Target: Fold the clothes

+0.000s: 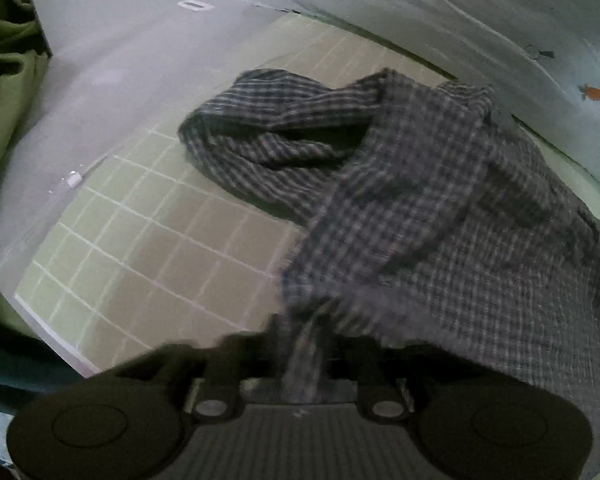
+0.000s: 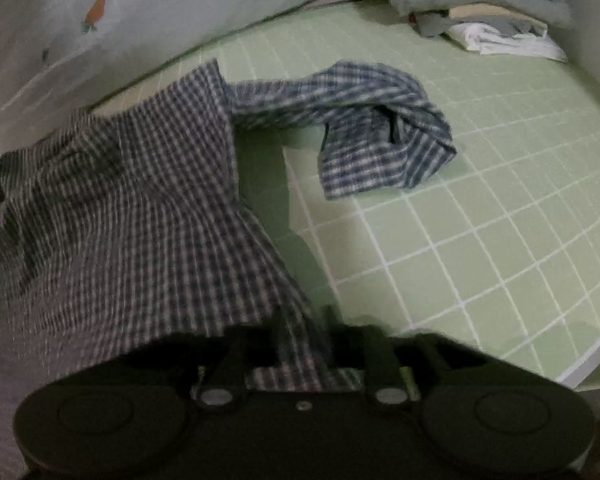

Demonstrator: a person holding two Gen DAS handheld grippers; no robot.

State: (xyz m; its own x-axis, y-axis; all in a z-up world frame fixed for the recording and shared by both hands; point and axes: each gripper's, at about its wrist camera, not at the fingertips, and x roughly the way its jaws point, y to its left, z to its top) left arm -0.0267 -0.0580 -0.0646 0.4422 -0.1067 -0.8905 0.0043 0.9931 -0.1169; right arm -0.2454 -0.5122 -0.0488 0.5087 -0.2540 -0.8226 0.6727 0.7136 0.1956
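A blue and white checked shirt (image 1: 440, 208) lies bunched on a green mat with a white grid (image 1: 148, 240). My left gripper (image 1: 304, 344) is shut on the shirt's near edge, and the cloth rises from it to the right. In the right wrist view the same shirt (image 2: 140, 208) spreads to the left, with one sleeve (image 2: 380, 128) curled on the mat (image 2: 480, 240). My right gripper (image 2: 300, 340) is shut on another part of the shirt's edge. Both grippers' fingertips are hidden under the cloth.
A pale sheet with small carrot prints (image 1: 596, 94) lies along the mat's far side and also shows in the right wrist view (image 2: 96, 10). Folded clothes (image 2: 500, 36) are stacked at the far right corner. Green cloth (image 1: 4, 92) hangs at far left.
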